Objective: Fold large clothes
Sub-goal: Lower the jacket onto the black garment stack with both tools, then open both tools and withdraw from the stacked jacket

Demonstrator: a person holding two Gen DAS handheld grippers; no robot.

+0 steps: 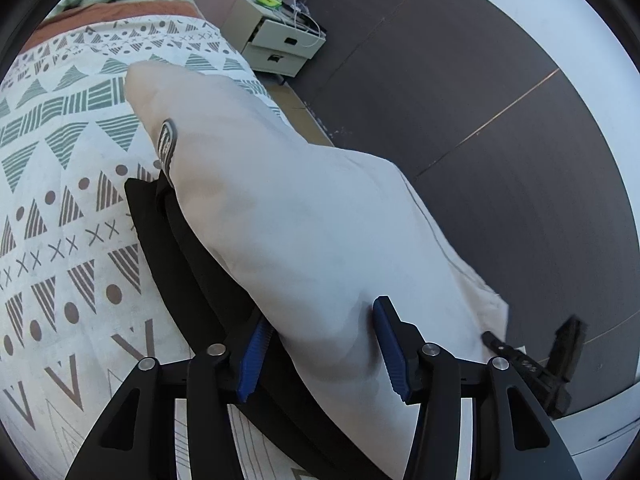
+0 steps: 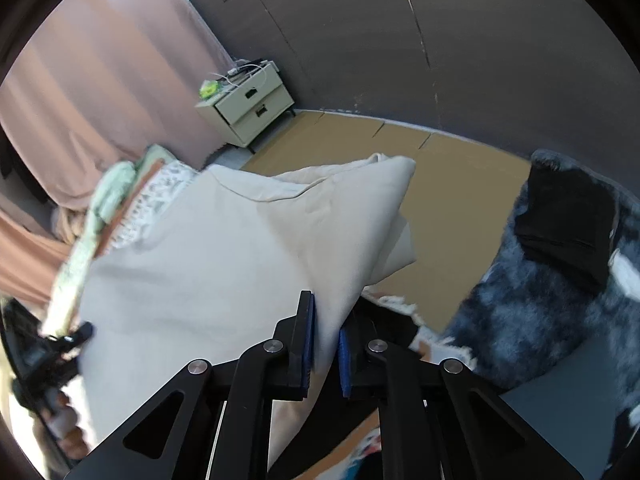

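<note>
Right wrist: right tool (image 2: pixel 325 344) pinches the cream garment's (image 2: pixel 224 264) edge; left tool (image 1: pixel 320 344) grips its bunched fold.

Both grippers angled downward, fabric between the jaws

The right gripper (image 2: pixel 326 344) is clamped shut on cream cloth (image 2: pixel 224 264); the left gripper's (image 1: pixel 320 344) blue pads (image 1: pixel 390 354) are held half apart around it.

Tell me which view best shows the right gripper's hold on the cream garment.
The right wrist view. There the right gripper has its blue pads closed on a fold of the cream garment, seen close up. The left wrist view shows only that gripper's dark tip at the garment's far edge, partly blurred, with no contact visible.
</note>
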